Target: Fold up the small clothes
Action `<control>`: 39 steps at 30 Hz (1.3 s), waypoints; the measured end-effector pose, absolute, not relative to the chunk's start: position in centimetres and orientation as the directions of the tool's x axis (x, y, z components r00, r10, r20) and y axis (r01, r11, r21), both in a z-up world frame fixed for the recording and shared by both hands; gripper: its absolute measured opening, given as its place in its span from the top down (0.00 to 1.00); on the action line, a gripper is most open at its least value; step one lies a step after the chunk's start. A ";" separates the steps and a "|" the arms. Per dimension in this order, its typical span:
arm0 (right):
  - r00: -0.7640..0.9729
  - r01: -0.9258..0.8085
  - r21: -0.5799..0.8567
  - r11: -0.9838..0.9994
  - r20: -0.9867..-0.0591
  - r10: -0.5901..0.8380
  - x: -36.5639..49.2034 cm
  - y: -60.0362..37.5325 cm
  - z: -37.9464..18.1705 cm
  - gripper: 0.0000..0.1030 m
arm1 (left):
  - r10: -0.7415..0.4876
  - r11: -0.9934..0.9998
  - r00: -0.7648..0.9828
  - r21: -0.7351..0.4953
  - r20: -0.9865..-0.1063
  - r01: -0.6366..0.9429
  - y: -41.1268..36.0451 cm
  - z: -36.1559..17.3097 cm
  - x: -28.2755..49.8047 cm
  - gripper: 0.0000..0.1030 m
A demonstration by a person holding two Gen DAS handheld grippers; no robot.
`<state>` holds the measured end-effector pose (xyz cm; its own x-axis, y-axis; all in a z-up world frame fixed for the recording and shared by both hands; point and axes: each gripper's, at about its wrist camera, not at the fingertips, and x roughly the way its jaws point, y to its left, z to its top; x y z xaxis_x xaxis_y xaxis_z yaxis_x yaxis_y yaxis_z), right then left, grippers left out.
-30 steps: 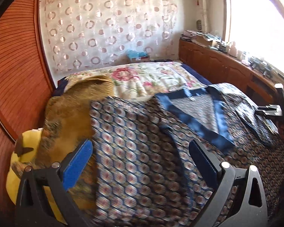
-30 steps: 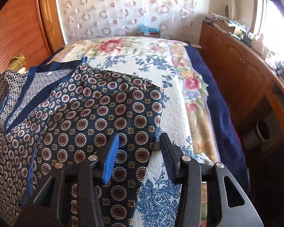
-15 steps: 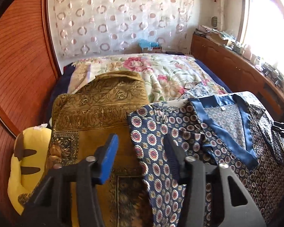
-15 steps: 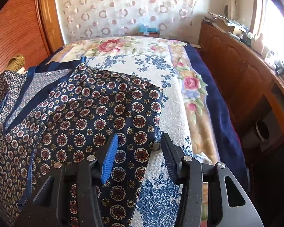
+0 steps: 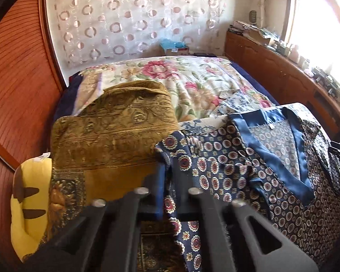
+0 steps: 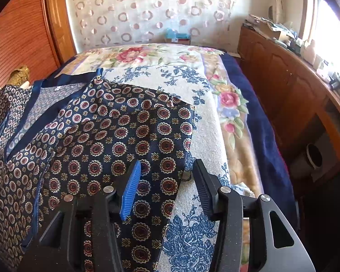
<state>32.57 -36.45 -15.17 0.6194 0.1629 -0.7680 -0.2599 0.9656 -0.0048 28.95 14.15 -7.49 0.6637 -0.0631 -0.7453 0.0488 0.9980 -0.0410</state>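
Both grippers at patterned shirt: left gripper clamps sleeve; right gripper open.

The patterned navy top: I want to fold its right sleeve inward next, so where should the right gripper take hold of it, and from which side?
Grip the patterned navy top at the sleeve's outer hem edge, coming from the outer side over the blue-floral cloth. That edge lies flat and free there, so one finger can probably slide under. The right gripper is open just short of it.

Blurring across the left gripper; hiding the garment's pinched edge; cutting off the yellow cushion leftward.
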 end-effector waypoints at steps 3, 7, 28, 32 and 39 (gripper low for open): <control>0.620 -0.260 -0.005 0.966 -0.768 0.162 32.6 -36.4 -15.2 0.53 | -0.104 0.994 0.690 -0.062 -0.717 0.085 13.4 -6.7 28.1 1.00; 0.619 -0.258 -0.004 0.966 -0.769 0.162 32.7 -36.6 -15.1 0.53 | -0.121 0.992 0.714 -0.061 -0.690 0.109 12.4 -5.9 26.8 1.00; 0.597 -0.292 0.046 0.955 -0.772 0.219 36.0 -34.9 -13.5 0.99 | -0.178 0.984 0.788 -0.117 -0.590 0.135 11.0 -4.5 18.2 1.00; 0.657 -0.311 0.053 0.949 -0.709 0.255 32.8 -34.3 -10.9 0.99 | -0.164 0.986 0.798 -0.114 -0.580 0.120 11.2 -4.5 15.6 1.00; 0.726 -0.327 0.091 0.941 -0.613 0.312 25.8 -35.0 -7.2 1.00 | -0.119 0.990 0.849 -0.121 -0.515 0.065 12.4 -3.6 9.0 1.00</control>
<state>25.82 -35.00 -7.17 0.7256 0.3119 -0.6134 -0.3272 0.9405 0.0912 9.05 12.39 -3.60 0.8492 -0.1192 -0.5145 0.0655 0.9905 -0.1213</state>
